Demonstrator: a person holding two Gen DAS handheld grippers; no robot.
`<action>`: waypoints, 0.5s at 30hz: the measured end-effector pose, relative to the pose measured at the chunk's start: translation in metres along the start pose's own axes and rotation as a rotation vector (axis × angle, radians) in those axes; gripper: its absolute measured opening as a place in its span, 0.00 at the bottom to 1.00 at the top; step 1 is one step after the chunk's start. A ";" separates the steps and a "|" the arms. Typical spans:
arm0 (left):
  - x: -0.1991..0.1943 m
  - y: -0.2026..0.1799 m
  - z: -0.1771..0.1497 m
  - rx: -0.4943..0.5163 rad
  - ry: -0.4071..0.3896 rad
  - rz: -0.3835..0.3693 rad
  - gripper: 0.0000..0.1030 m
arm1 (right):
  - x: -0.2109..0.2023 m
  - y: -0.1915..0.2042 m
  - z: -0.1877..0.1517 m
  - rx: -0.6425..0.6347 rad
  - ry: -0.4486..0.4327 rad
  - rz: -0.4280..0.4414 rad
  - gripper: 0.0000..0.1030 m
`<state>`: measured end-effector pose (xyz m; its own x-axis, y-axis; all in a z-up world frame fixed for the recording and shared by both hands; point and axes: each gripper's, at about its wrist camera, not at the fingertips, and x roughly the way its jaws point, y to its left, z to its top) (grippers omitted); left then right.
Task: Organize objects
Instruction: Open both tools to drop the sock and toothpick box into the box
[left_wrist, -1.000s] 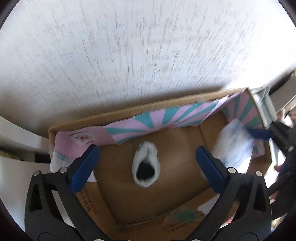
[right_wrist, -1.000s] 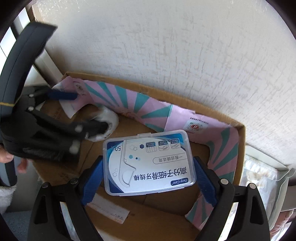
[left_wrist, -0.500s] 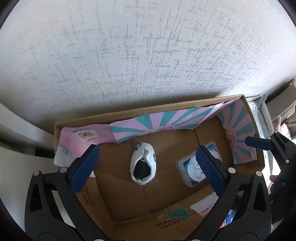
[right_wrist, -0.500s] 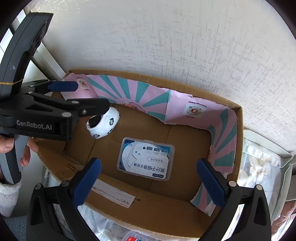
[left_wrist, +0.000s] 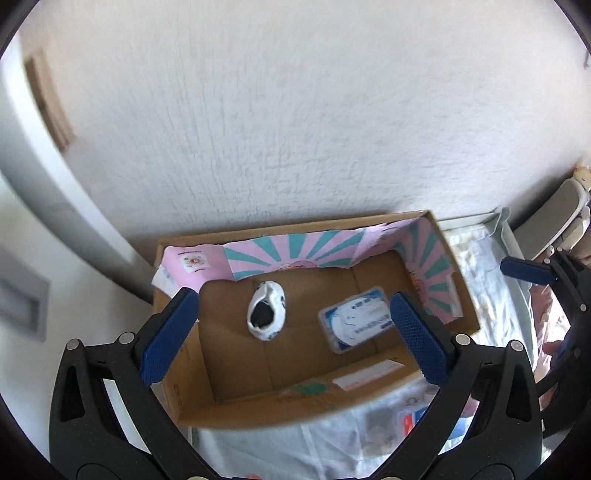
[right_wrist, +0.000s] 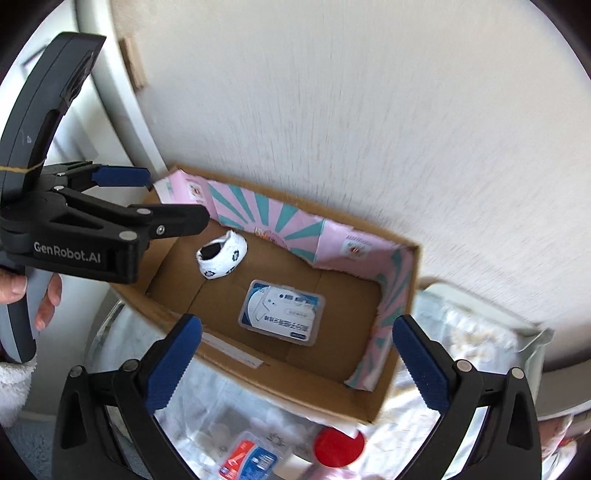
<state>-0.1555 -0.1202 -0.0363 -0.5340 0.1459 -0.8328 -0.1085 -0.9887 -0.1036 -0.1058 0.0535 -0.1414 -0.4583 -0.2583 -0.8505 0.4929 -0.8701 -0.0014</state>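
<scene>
A cardboard box sits against a bumpy white wall. Two things lie on its brown floor.

One is a flat plastic case with a blue and white label. It lies flat, label up. From the right gripper's camera its long side runs across the box, left to right and a little downward, about in line with the box's long walls. It is near the middle of the floor, a bit toward the right end.

The other is a small rolled white sock with dark spots. Its dark open mouth points up and toward the left end of the box. It lies near the back wall, to the left of the case, and the two are apart.

Pink paper with teal rays lines the back wall and the right end wall of the box.

The box stands on something covered with a pale, flowery cloth. In front of the box, on the cloth, are a red round cap and a small red and blue packet, both blurry. A white door frame is to the left.

The right gripper is spread wide with nothing between its blue pads, up above the box's front edge. The left gripper is spread wide too and holds nothing. A hand grips its handle.
</scene>
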 end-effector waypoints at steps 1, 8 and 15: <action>-0.009 -0.004 -0.002 0.002 -0.016 0.004 1.00 | -0.008 -0.001 -0.003 -0.004 -0.011 -0.003 1.00; -0.060 -0.043 -0.031 -0.025 -0.130 0.032 1.00 | -0.061 -0.023 -0.031 0.060 -0.091 0.039 1.00; -0.088 -0.076 -0.070 -0.077 -0.174 0.027 1.00 | -0.111 -0.052 -0.079 0.093 -0.152 0.002 1.00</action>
<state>-0.0412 -0.0603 0.0067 -0.6735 0.1166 -0.7299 -0.0316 -0.9911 -0.1292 -0.0221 0.1603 -0.0882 -0.5674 -0.3145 -0.7610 0.4265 -0.9028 0.0551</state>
